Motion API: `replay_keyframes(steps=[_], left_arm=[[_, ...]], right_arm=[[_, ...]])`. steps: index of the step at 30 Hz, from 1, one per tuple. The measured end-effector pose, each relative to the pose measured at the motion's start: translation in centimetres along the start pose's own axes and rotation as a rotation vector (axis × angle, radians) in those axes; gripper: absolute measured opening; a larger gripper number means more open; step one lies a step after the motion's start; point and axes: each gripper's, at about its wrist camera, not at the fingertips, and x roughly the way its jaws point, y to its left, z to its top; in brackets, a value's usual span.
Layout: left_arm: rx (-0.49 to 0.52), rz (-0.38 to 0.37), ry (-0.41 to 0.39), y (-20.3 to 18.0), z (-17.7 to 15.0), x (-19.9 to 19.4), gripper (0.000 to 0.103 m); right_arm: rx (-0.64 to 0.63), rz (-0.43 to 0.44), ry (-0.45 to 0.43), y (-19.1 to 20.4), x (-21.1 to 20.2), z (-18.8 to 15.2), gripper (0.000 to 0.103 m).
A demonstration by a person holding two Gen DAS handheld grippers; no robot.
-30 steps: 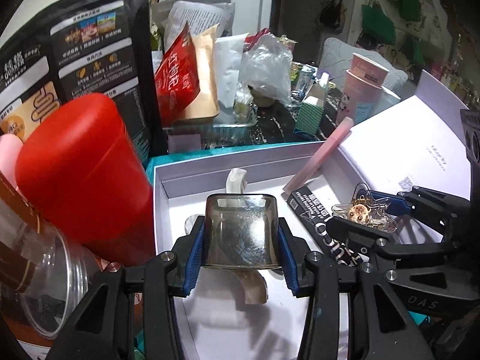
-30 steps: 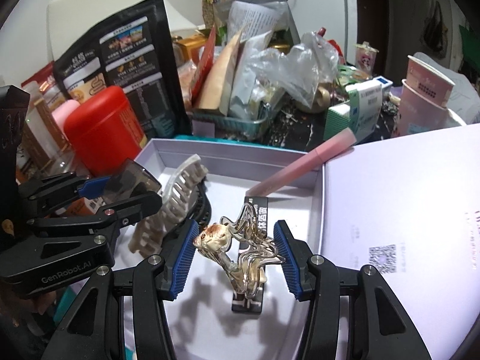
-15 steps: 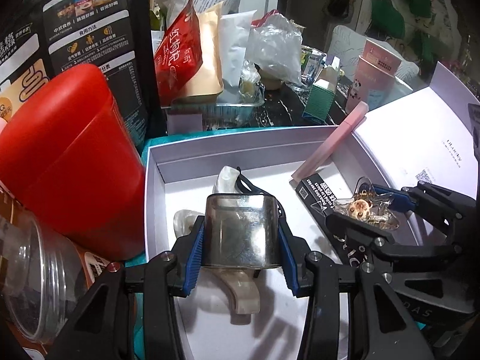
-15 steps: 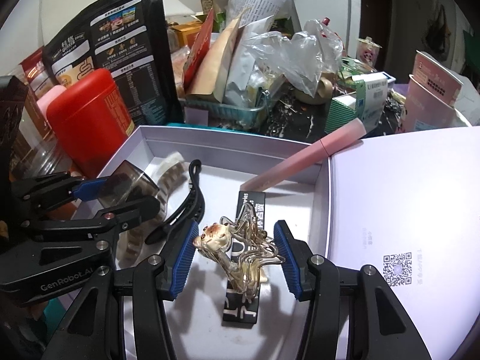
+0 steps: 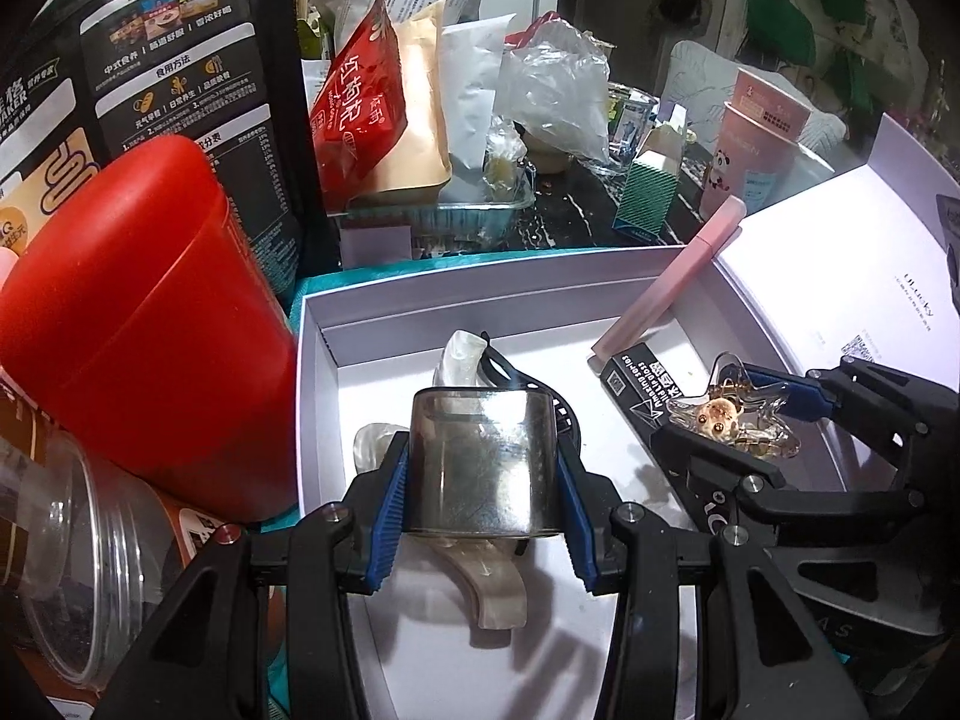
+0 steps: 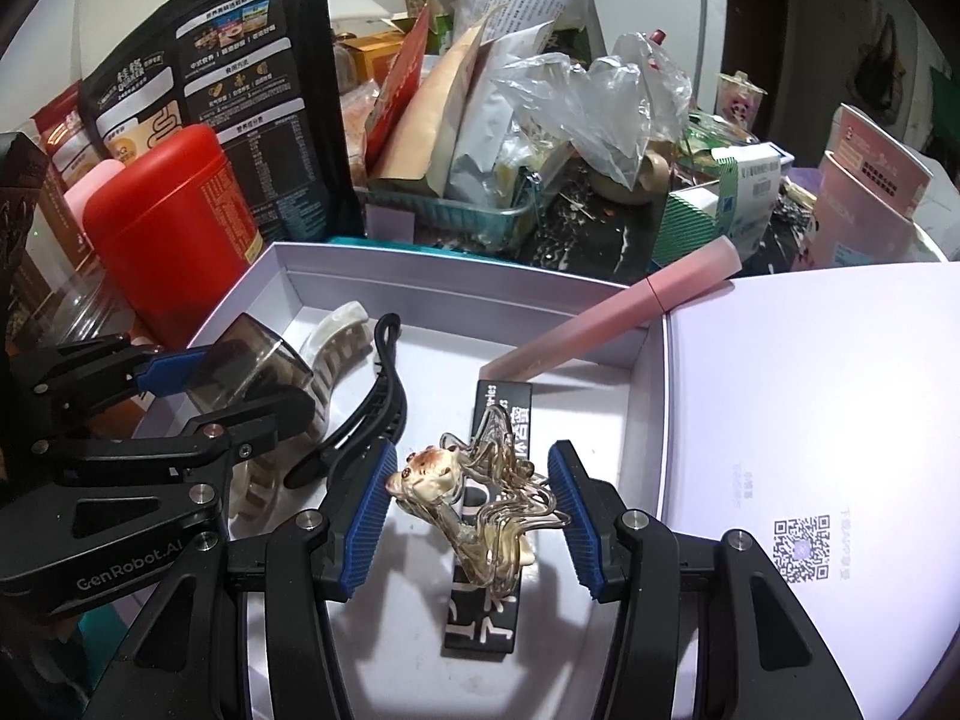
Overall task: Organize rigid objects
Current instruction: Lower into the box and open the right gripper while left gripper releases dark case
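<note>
— Holding anything in your left claw (image 5: 483,471)?

— Yes. My blue pads are clamped on a smoky clear cap (image 5: 483,462), one on each side, above the white box (image 5: 480,276). Its open mouth faces away from me and it sits upright between my fingers.

— And your right claw (image 6: 465,504)?

— It grips a clear hair clip (image 6: 480,498) with a brown-speckled fish head. The clip's long axis runs across my pads, head at the left pad, wavy tail at the right. It hangs above a black carton (image 6: 489,546) lying in the box.

— What else is in there?

— A cream claw clip (image 6: 324,372), a black clip (image 6: 375,408), and a pink tube (image 6: 612,318) leaning over the far wall.
</note>
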Motion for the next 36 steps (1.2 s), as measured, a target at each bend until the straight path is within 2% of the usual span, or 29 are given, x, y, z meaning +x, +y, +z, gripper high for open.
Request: replay_keyframes(steps=[5, 13, 28, 36], left_arm=[[0.008, -0.001, 0.009, -0.1, -0.1, -0.3, 0.045], [0.015, 0.032, 0.022, -0.2, 0.3, -1.2, 0.045], [0.03, 0.053, -0.063, -1.5, 0.6, -6.7, 0.045], [0.026, 0.063, -0.114, -1.9, 0.4, -9.7, 0.045]], right_arm=[[0.005, -0.022, 0.005, -0.3, -0.6, 0.0, 0.062], [0.016, -0.041, -0.017, -0.4, -2.8, -0.2, 0.063], [0.011, -0.072, -0.098, -0.1, -8.1, -0.1, 0.064], [0.049, -0.073, -0.149, -0.4, -11.7, -0.6, 0.064]])
